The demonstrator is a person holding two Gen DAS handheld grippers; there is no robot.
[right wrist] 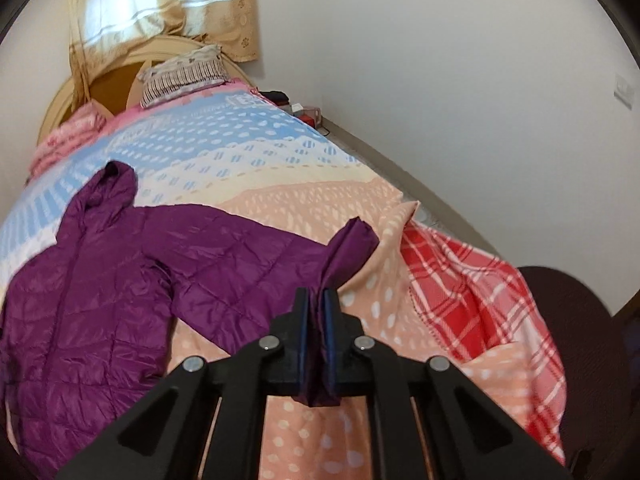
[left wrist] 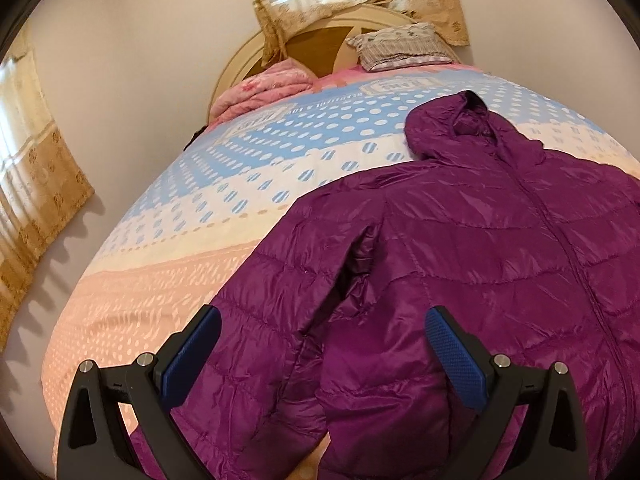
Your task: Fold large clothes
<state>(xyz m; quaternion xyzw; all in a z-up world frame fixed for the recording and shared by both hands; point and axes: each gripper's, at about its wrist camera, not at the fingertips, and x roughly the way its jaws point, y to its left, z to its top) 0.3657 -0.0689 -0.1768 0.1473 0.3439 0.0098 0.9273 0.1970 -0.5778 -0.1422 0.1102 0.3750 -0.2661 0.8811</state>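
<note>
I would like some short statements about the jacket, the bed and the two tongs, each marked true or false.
1. The right tongs are shut on the sleeve of the purple jacket. True.
2. The left tongs grip the other sleeve. False: they are open above it, gripping nothing.
3. The jacket's hood points toward the pillow. True.
4. The jacket is already folded in half. False: it lies spread flat on the bed cover.
5. A red checked cloth lies at the bed's edge. True.

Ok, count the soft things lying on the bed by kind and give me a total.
Purple hooded puffer jacket: 1
Patterned pillow: 1
Folded pink quilt: 1
Red plaid blanket: 1
Total: 4
</note>
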